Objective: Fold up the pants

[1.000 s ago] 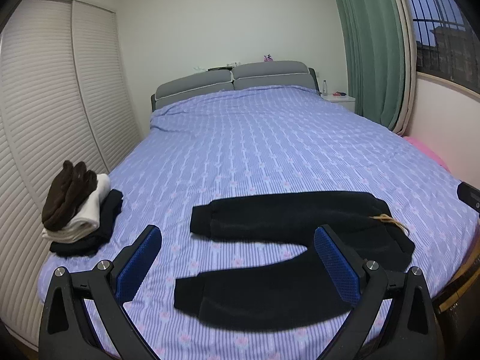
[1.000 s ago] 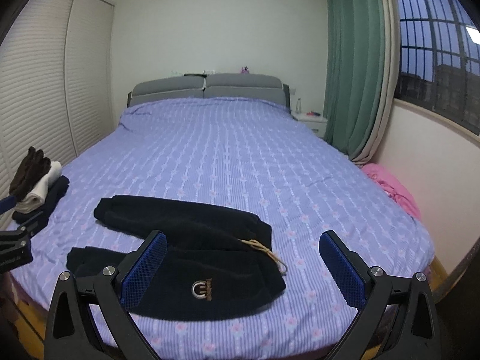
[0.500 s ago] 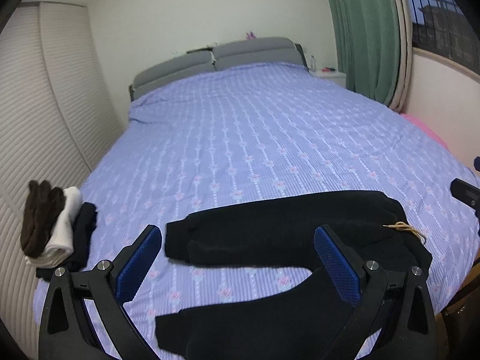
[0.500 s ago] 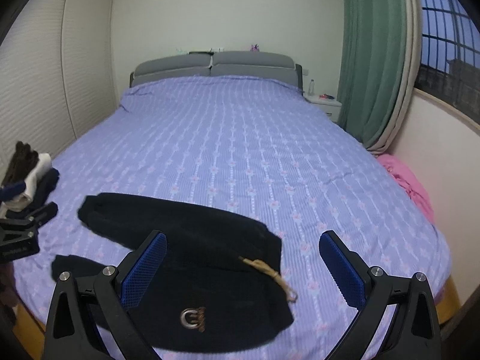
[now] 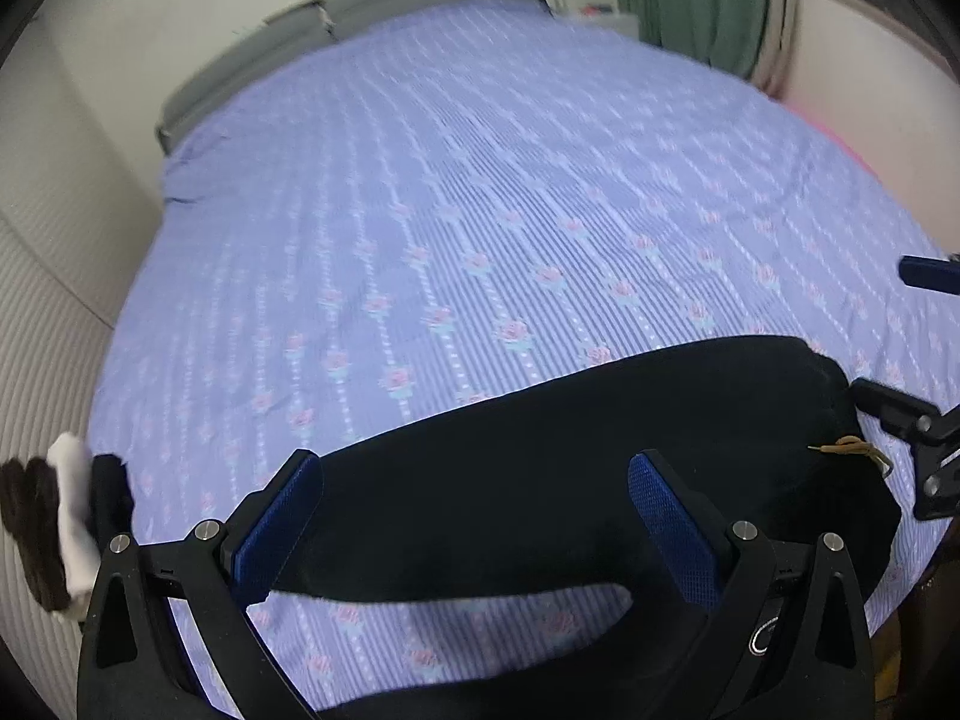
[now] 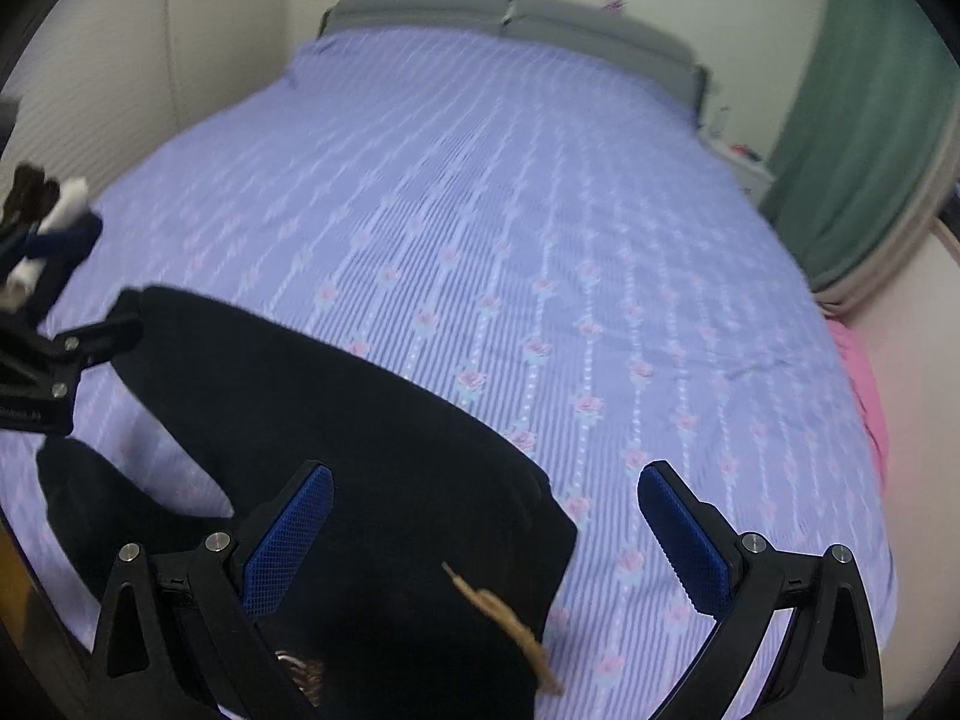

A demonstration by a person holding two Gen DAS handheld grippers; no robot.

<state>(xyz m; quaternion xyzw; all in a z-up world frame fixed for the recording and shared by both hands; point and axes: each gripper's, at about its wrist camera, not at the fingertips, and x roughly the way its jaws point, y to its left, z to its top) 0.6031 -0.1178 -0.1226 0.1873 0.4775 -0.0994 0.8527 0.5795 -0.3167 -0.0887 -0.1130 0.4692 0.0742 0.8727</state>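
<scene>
Black pants (image 5: 540, 456) lie flat on the purple bedspread (image 5: 480, 210) near the bed's foot, legs spread apart and pointing left, waist with a tan drawstring (image 5: 852, 450) at the right. My left gripper (image 5: 474, 516) is open and empty, low over the far leg. My right gripper (image 6: 486, 534) is open and empty, just over the waist (image 6: 420, 540) and its drawstring (image 6: 504, 618). Each gripper shows at the edge of the other's view.
A stack of folded brown, white and dark clothes (image 5: 54, 534) sits at the bed's left edge. A grey headboard (image 6: 510, 18) is at the far end, a green curtain (image 6: 870, 138) and something pink (image 6: 864, 396) to the right.
Both grippers have moved forward and down toward the pants, which now fill the lower part of each view. Both stay open.
</scene>
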